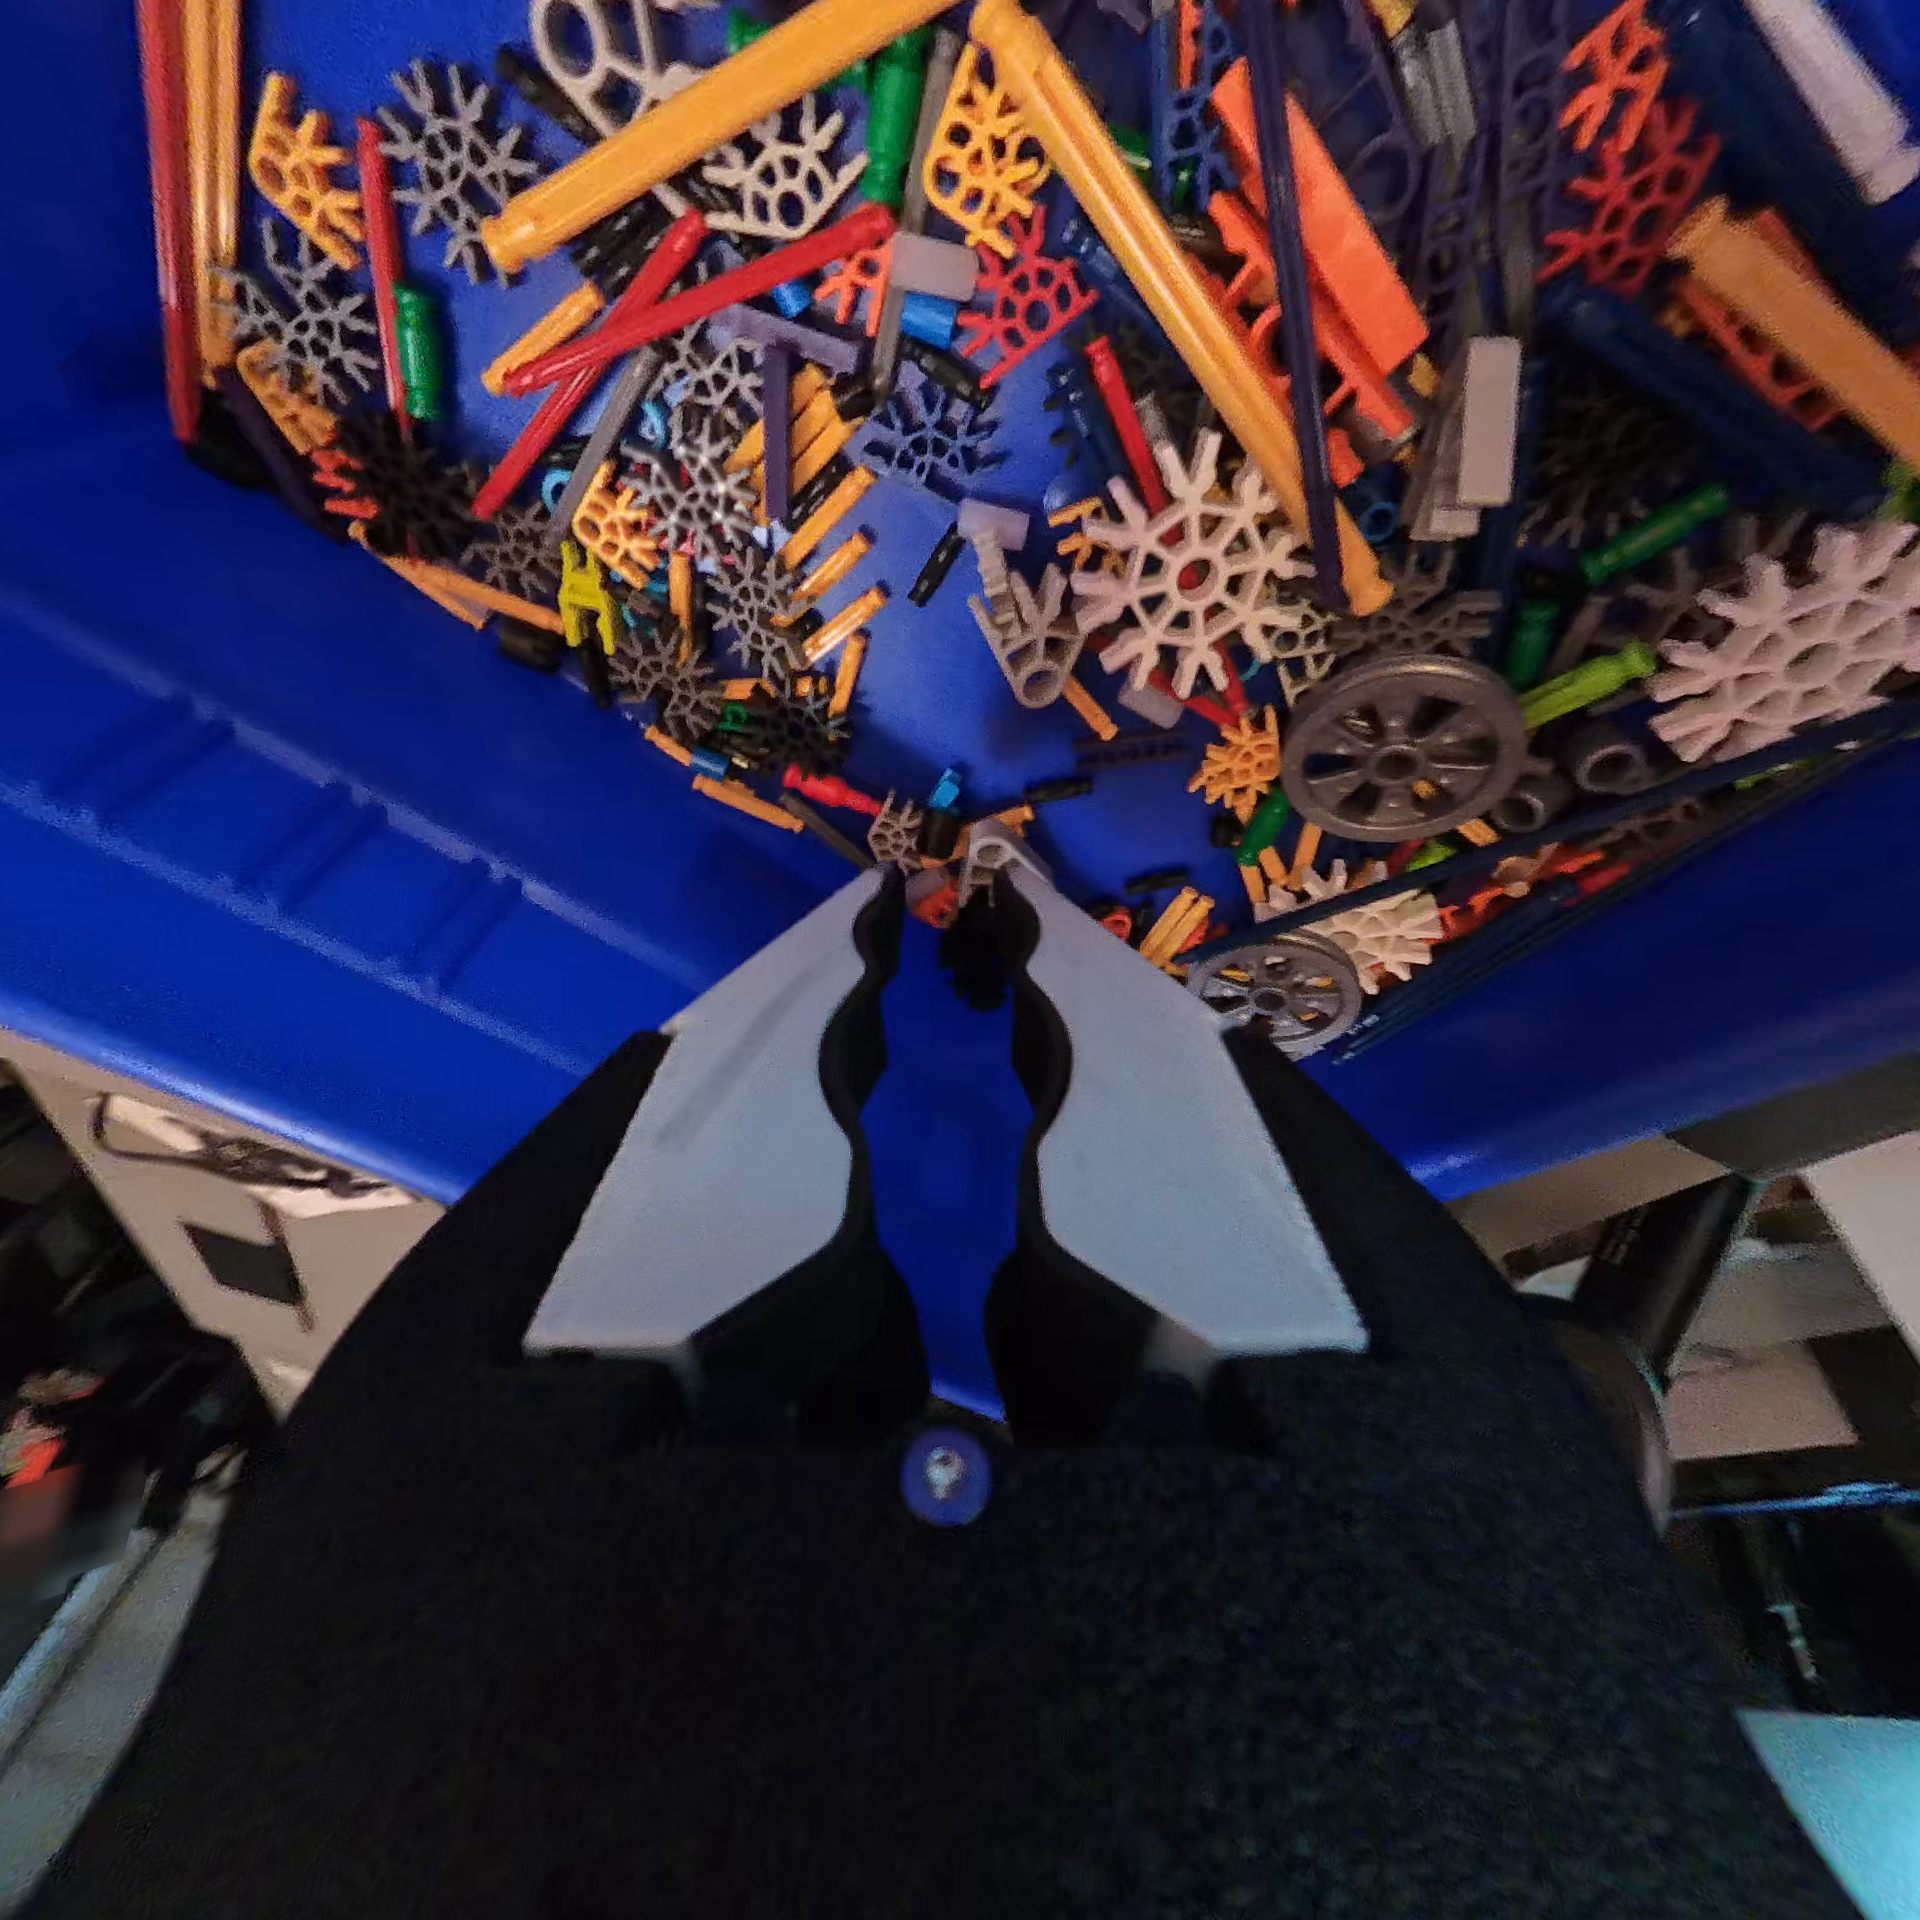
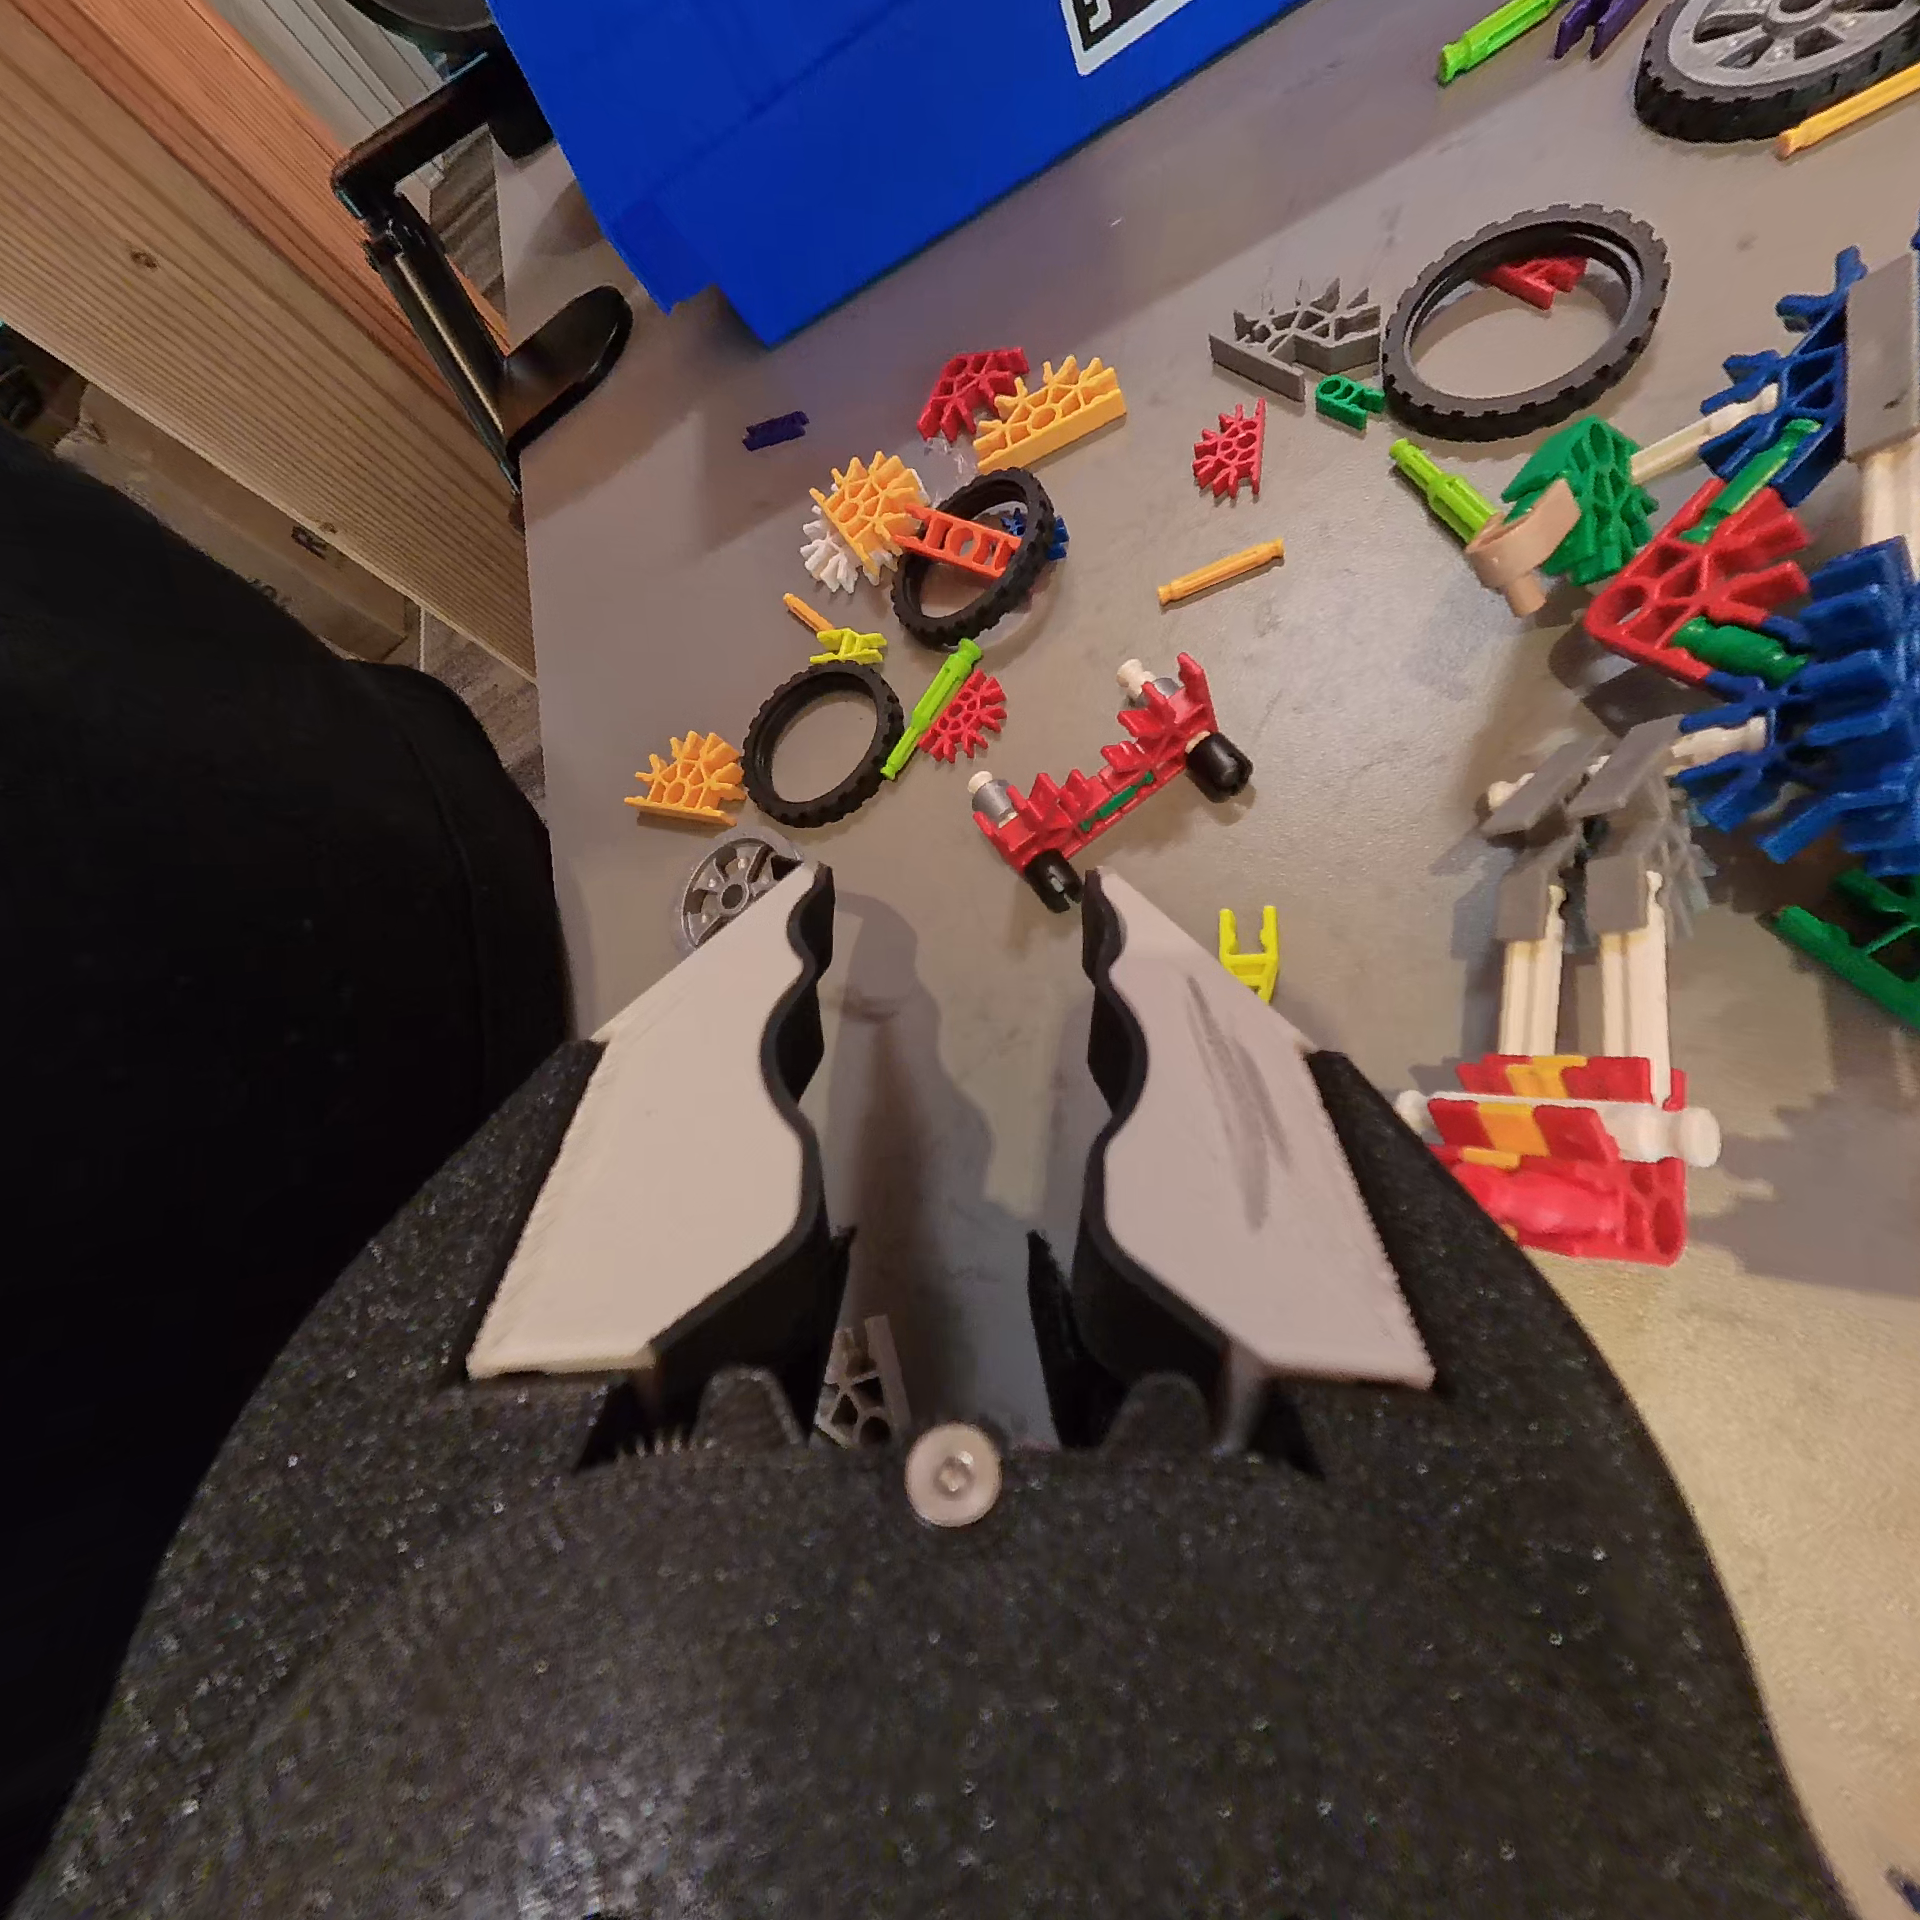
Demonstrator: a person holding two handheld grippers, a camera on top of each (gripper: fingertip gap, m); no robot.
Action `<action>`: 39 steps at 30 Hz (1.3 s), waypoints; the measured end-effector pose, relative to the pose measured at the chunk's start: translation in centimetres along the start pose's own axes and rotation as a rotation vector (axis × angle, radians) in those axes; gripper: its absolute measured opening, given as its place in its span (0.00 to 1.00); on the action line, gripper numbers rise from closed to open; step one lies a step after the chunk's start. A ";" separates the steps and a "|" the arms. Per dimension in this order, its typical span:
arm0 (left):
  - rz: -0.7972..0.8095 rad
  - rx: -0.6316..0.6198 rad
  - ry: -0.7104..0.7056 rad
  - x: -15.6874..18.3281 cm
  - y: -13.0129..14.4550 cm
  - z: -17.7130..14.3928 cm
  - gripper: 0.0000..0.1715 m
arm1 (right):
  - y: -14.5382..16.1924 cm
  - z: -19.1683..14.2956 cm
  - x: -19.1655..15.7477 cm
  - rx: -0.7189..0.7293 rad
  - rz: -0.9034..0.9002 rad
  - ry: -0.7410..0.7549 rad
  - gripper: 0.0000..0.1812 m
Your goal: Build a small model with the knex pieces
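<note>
The left gripper (image 1: 940,883) reaches into a blue bin (image 1: 312,883) heaped with plastic construction pieces. Its jaws stand only a narrow gap apart, the tips sunk among small parts at the bin's near corner: a grey angled connector (image 1: 987,847) sits against the right tip and a small black toothed piece (image 1: 975,961) shows between the fingers (the blur there is too heavy to tell whether anything is actually pinched). Farther into the bin lie a white snowflake connector (image 1: 1190,566), a grey spoked wheel (image 1: 1397,748) and long yellow rods (image 1: 1174,291); the pile runs out of view at the top and right edges.

The right gripper (image 2: 956,894) hovers over a grey desk (image 2: 1351,675) with its jaws spread wide and nothing between them. A red connector assembly (image 2: 1112,774) with black end caps lies just beyond the right fingertip, and a small yellow clip (image 2: 1250,951) sits just beside that finger. A grey hub (image 2: 732,883) is half hidden behind the left fingertip. Beyond it rest a black tyre (image 2: 824,743) and a yellow fan connector (image 2: 691,779). A larger red, white, blue and green build (image 2: 1714,727) is cut off by the desk's right edge, and the blue bin (image 2: 831,135) stands at the far edge. A dark mass fills the left side, unreadable.
</note>
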State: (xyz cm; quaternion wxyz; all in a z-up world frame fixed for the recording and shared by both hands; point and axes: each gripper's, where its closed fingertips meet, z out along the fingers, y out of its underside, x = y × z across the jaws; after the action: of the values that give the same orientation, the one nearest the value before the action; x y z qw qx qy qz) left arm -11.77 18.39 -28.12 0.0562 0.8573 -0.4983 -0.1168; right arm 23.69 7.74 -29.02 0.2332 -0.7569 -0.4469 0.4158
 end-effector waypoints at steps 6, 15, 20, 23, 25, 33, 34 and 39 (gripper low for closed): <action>0.065 -0.135 0.015 0.2 0.7 2.1 0.06 | -0.2 -0.2 -0.1 0.017 -0.005 0.002 0.26; 0.047 -0.150 0.035 0.0 0.9 2.6 0.00 | -0.4 -0.3 -0.1 0.036 -0.010 0.003 0.26; 0.010 -0.089 0.056 0.5 0.6 2.4 0.00 | -0.4 -0.4 -0.2 0.044 -0.012 0.002 0.26; 0.022 -0.031 0.014 0.1 -0.4 1.9 0.05 | -0.4 -0.4 -0.2 0.045 -0.013 0.003 0.26; 0.042 -0.027 -0.011 -0.2 -0.7 1.9 0.06 | -0.4 -0.4 -0.2 0.044 -0.014 0.002 0.26; 0.087 -0.050 -0.005 -0.2 -1.1 2.9 0.07 | -0.5 -0.5 -0.1 0.050 -0.017 0.009 0.26; 0.081 -0.051 0.011 -0.1 -1.1 3.0 0.05 | -0.5 -0.5 -0.1 0.051 -0.018 0.009 0.26; 0.081 -0.057 0.017 0.0 -1.0 2.9 0.04 | -0.5 -0.6 -0.1 0.055 -0.019 0.014 0.26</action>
State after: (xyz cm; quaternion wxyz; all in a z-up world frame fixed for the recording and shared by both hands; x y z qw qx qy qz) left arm -11.66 18.99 -31.19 0.0897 0.8354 -0.5286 -0.1213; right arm 23.87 7.92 -28.28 0.2610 -0.7489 -0.4407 0.4205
